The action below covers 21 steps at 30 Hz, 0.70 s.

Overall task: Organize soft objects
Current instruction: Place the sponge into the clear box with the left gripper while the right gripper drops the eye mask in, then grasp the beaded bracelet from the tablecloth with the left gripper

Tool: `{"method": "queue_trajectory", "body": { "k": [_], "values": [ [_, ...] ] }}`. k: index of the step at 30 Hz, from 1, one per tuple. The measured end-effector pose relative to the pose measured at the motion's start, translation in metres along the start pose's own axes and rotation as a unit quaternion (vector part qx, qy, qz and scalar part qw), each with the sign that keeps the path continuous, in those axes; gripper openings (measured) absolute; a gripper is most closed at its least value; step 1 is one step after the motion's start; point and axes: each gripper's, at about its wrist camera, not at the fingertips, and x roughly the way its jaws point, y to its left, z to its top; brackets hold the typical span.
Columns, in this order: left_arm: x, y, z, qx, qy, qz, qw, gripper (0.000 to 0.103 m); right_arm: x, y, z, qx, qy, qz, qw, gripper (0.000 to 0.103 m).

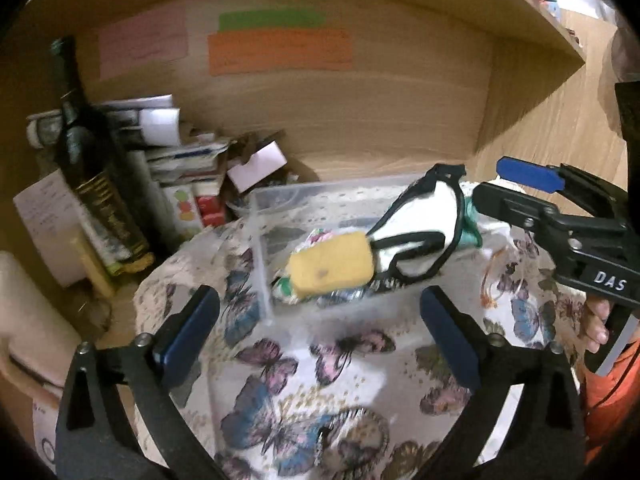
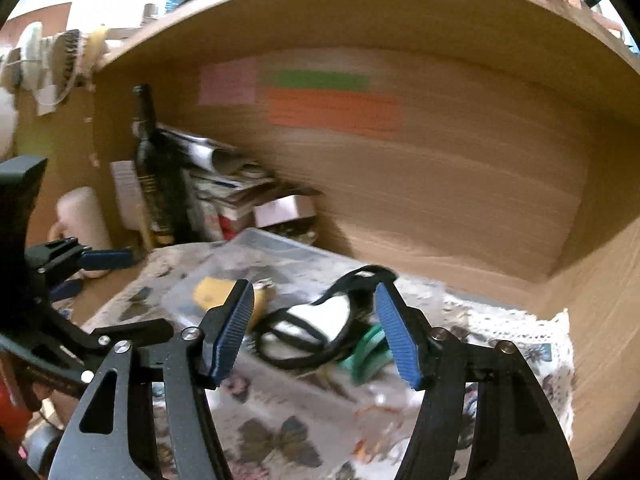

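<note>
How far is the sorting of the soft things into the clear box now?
Done, it seems: the yellow sponge, the white pouch with black trim and a green cloth already lie in the clear plastic box. In hand: nothing; the left gripper and right gripper are both open and empty. No other soft thing shows on the butterfly tablecloth.

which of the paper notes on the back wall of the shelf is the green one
The green note is the narrow strip sitting highest, directly above the wider orange note. The pale pink note is off to their left.
</note>
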Motion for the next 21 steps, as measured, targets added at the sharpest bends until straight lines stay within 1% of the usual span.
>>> {"method": "queue_trajectory", "body": {
  "k": [4, 6, 7, 9, 10, 12, 13, 15, 16, 17, 18, 20, 21],
  "values": [
    [-0.005, 0.009, -0.022, -0.004, 0.012, 0.014, 0.9998, 0.102, -0.007, 0.015, -0.014, -0.006, 0.007, 0.015, 1.000, 0.060],
    [-0.004, 0.013, -0.038, -0.011, 0.028, 0.016, 0.9994, 0.100, -0.010, 0.019, -0.022, -0.006, 0.011, 0.015, 1.000, 0.060],
    [-0.002, 0.014, -0.048, -0.016, 0.041, 0.017, 0.9989, 0.097, -0.011, 0.021, -0.026, -0.006, 0.014, 0.012, 1.000, 0.060],
    [0.000, 0.015, -0.062, -0.016, 0.059, 0.017, 0.9980, 0.074, -0.014, 0.023, -0.035, -0.002, 0.020, 0.009, 1.000, 0.060],
    [0.002, 0.014, -0.069, -0.012, 0.072, 0.020, 0.9971, 0.070, -0.015, 0.022, -0.039, 0.001, 0.023, 0.010, 1.000, 0.060],
    [0.008, 0.012, -0.084, -0.009, 0.100, 0.014, 0.9949, 0.058, -0.015, 0.021, -0.044, 0.007, 0.030, 0.011, 0.999, 0.060],
    [0.011, 0.011, -0.091, -0.010, 0.110, 0.011, 0.9938, 0.054, -0.015, 0.020, -0.047, 0.011, 0.033, 0.012, 0.999, 0.060],
    [0.015, 0.008, -0.100, -0.009, 0.125, 0.008, 0.9921, 0.038, -0.015, 0.018, -0.052, 0.017, 0.039, 0.010, 0.999, 0.060],
    [0.019, 0.008, -0.104, -0.008, 0.132, 0.006, 0.9912, 0.037, -0.016, 0.017, -0.055, 0.019, 0.041, 0.008, 0.999, 0.060],
    [0.020, 0.005, -0.108, -0.006, 0.137, 0.006, 0.9905, 0.034, -0.017, 0.017, -0.056, 0.021, 0.041, 0.009, 0.999, 0.060],
    [0.019, 0.004, -0.110, -0.004, 0.132, 0.012, 0.9912, 0.023, -0.018, 0.016, -0.058, 0.024, 0.042, 0.010, 0.999, 0.060],
    [0.016, 0.000, -0.113, -0.001, 0.127, 0.017, 0.9918, 0.006, -0.021, 0.014, -0.061, 0.029, 0.043, 0.011, 0.999, 0.060],
    [0.014, -0.001, -0.113, -0.001, 0.126, 0.019, 0.9919, 0.006, -0.022, 0.014, -0.062, 0.031, 0.042, 0.009, 0.999, 0.060]
  ]
}}
